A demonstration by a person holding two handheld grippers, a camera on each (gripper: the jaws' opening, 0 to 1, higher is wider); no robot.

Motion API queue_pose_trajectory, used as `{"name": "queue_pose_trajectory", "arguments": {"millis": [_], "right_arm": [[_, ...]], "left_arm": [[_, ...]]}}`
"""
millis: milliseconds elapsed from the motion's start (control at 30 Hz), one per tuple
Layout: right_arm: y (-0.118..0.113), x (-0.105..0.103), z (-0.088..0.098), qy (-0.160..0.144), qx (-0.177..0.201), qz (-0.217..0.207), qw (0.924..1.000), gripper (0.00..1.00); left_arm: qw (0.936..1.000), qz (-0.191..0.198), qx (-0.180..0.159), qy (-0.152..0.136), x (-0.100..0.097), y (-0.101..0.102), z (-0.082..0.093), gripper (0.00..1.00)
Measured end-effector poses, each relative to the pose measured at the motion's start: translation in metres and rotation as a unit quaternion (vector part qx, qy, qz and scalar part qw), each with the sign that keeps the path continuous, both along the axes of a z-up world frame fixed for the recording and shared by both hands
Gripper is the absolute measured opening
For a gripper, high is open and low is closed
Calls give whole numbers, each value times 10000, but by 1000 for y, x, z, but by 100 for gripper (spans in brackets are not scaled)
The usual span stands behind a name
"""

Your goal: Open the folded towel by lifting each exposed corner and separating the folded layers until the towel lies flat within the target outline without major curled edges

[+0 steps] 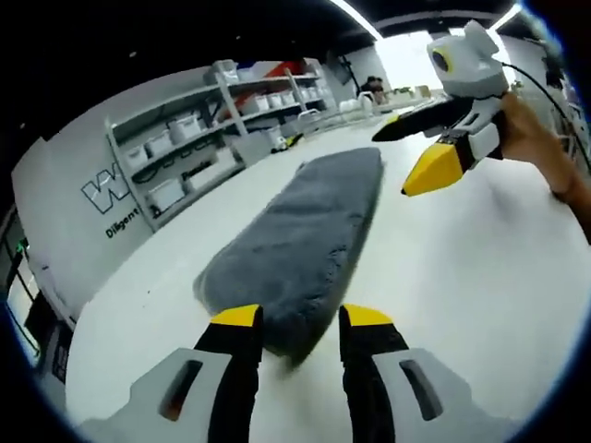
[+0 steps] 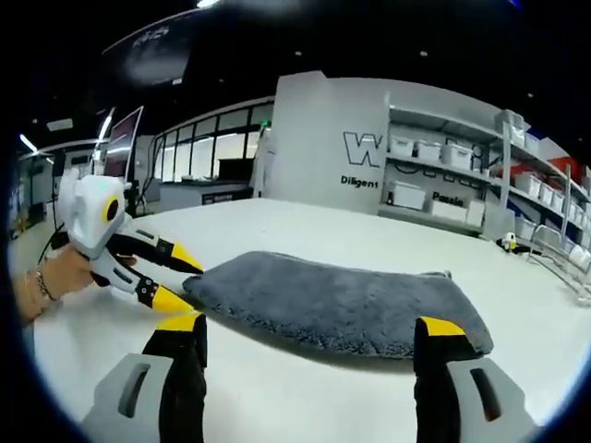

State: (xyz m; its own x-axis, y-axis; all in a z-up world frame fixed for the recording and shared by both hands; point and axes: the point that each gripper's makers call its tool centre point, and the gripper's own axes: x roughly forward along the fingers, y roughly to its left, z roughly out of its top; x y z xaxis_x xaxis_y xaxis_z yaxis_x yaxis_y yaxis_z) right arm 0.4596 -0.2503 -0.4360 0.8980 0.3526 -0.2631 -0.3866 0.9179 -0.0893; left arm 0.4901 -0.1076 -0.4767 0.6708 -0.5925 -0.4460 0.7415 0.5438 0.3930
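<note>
A folded grey towel [image 1: 300,240] is lying on the white table [image 1: 462,277], looking soft, limp and light. Both grippers, left [image 1: 297,323] and right [image 2: 309,334], are hovering with jaws apart near opposite ends; corners look best for gripping.

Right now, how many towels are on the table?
1. A single grey towel, still folded into a long strip, lies on the white table, between the left gripper at one end and the right gripper alongside it. No other towel is visible.
</note>
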Motion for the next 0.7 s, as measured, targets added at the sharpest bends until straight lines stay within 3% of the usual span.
{"name": "queue_pose_trajectory", "arguments": {"millis": [333,700], "right_arm": [[0,-2,-4,57,88,3,9999,92],[1,-6,-7,105,104,11,9999,91]], "left_arm": [[9990,147,394,-168,5,-8,-5,25],[9963,138,764,-372,0,-9,-11,9]]}}
